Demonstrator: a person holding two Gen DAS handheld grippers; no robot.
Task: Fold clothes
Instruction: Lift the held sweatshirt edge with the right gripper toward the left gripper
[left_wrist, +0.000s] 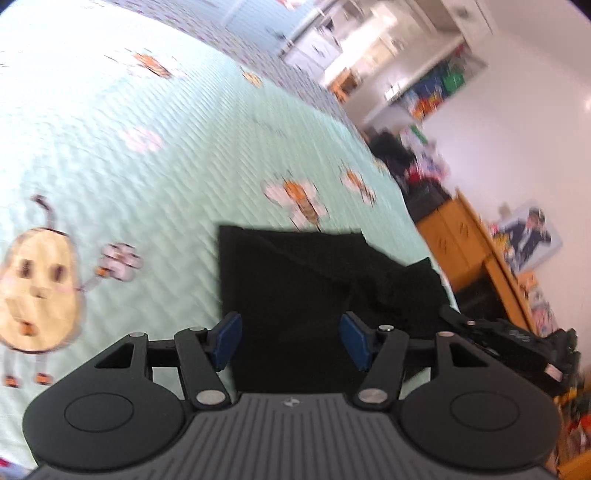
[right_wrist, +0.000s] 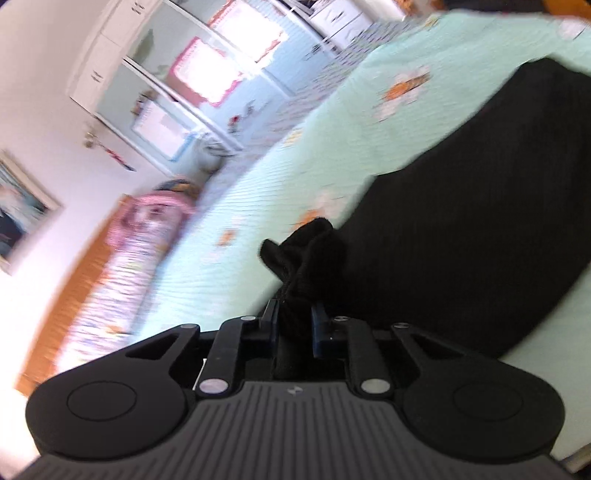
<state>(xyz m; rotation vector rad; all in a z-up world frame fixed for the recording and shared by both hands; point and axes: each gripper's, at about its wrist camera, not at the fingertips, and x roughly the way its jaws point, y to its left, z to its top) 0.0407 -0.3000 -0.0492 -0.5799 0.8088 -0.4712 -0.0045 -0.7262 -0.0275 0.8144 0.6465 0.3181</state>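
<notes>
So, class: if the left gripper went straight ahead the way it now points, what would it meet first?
Most likely the black garment. The left gripper is open, and the dark cloth lies on the mint bedspread directly ahead between its fingers. Depth is unclear.

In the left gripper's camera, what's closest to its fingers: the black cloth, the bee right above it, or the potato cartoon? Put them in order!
From the left gripper:
1. Black garment, straight ahead, running between the open fingers.
2. Bee print, on the bedspread just past the garment's far edge.
3. Potato cartoon, far off to the left.
Two and three are fairly close.
</notes>
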